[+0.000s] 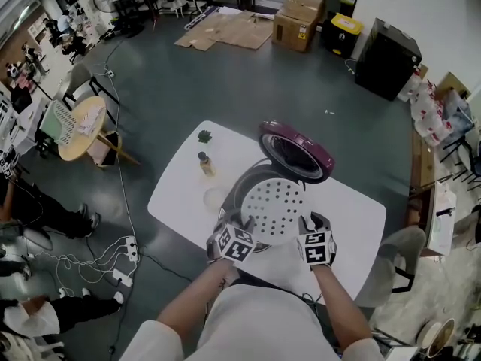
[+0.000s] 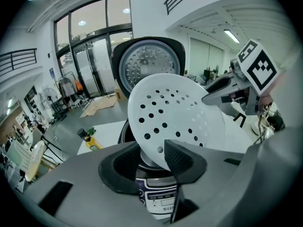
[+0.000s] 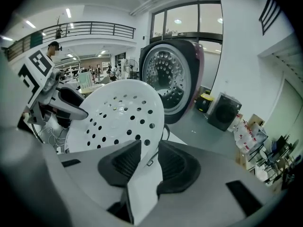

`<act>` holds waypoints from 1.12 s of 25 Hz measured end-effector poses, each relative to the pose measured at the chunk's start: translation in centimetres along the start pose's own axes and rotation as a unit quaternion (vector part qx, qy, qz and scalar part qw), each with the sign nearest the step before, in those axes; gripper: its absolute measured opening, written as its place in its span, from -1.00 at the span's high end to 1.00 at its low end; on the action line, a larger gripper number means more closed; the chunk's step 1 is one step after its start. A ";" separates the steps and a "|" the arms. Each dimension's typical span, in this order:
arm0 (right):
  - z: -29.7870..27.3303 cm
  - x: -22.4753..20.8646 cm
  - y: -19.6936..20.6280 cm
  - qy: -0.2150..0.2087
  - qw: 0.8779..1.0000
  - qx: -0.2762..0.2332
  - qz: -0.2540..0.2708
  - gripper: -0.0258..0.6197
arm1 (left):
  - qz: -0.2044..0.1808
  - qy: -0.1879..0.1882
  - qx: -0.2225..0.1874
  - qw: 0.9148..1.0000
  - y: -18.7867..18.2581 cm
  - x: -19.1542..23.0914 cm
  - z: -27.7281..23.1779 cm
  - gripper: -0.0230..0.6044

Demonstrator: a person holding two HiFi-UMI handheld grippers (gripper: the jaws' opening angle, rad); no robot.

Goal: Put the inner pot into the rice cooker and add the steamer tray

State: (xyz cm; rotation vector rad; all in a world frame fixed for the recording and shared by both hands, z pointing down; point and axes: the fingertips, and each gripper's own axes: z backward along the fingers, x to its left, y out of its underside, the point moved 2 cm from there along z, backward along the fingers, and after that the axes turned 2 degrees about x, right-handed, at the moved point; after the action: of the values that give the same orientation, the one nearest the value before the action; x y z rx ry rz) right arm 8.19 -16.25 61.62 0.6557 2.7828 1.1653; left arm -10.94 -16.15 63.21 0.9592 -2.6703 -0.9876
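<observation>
The white perforated steamer tray (image 1: 275,209) hangs tilted over the rice cooker (image 1: 242,189), whose purple lid (image 1: 296,150) stands open behind it. My left gripper (image 1: 245,226) is shut on the tray's near left rim and my right gripper (image 1: 307,224) on its near right rim. In the left gripper view the tray (image 2: 176,115) runs between the pads of my left gripper (image 2: 151,163), with the cooker's control panel (image 2: 160,201) below. In the right gripper view the tray (image 3: 118,119) is pinched by my right gripper (image 3: 147,163). The tray hides most of the cooker's opening, so I cannot make out the inner pot.
On the white table (image 1: 180,194), left of the cooker, stand a small yellow bottle (image 1: 204,163), a green bit (image 1: 204,135) and a pale round disc (image 1: 214,198). A grey chair (image 1: 400,260) stands at the table's right end. Cardboard boxes (image 1: 298,17) sit far off on the floor.
</observation>
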 end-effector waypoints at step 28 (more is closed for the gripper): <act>-8.6 2.5 0.0 0.031 0.995 0.094 0.019 0.41 | -0.152 0.010 0.100 0.983 2.0 6.8 -8.1 0.06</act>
State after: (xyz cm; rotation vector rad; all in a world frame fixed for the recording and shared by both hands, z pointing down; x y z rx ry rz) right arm 4.07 -21.00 68.04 0.7015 2.9701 0.9531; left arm -14.63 -23.52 70.15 1.4427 -2.6976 -0.7609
